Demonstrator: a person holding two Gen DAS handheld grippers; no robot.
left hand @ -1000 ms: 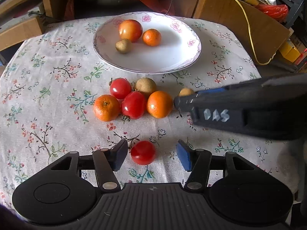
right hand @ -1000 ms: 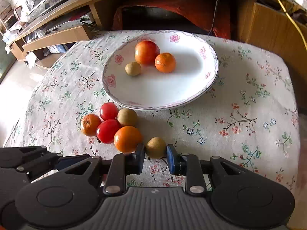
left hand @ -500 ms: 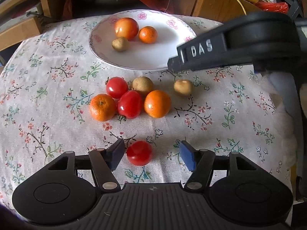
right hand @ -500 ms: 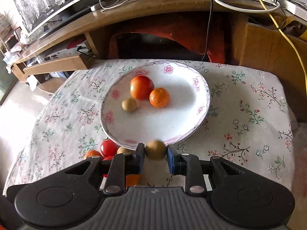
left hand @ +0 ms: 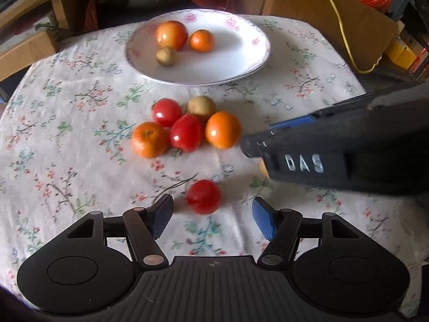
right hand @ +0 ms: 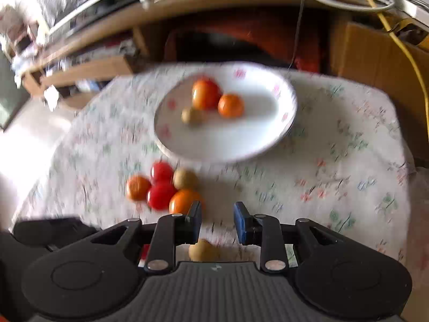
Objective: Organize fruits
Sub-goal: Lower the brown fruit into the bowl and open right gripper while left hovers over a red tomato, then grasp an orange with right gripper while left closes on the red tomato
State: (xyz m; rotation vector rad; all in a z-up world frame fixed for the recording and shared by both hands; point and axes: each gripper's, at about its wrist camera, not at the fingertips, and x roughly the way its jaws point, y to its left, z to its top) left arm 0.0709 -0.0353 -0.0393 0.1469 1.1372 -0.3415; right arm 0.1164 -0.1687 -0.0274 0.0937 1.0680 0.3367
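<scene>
A white floral plate (left hand: 241,53) at the back holds a large tomato (left hand: 171,35), a small orange (left hand: 202,40) and a brown fruit (left hand: 166,56). On the cloth lie two oranges (left hand: 149,139), two tomatoes (left hand: 186,133) and a brown fruit (left hand: 201,106) in a cluster. My left gripper (left hand: 211,213) is open around a lone tomato (left hand: 203,196) on the cloth. My right gripper (right hand: 217,217) is open and empty; a brown fruit (right hand: 203,250) lies on the cloth under it, behind the fingertips. The right gripper also crosses the left wrist view (left hand: 335,147).
The table has a floral cloth (left hand: 67,134). Behind it stand wooden shelves (right hand: 88,67), a cardboard panel (left hand: 321,13) with a yellow cable (left hand: 346,40), and a red cloth under a desk (right hand: 241,40). The right wrist view is blurred by motion.
My right gripper held the brown fruit and lifted it toward the plate, then came back down and opened; the fruit now lies on the cloth beneath it. The left gripper stays around the lone tomato.
</scene>
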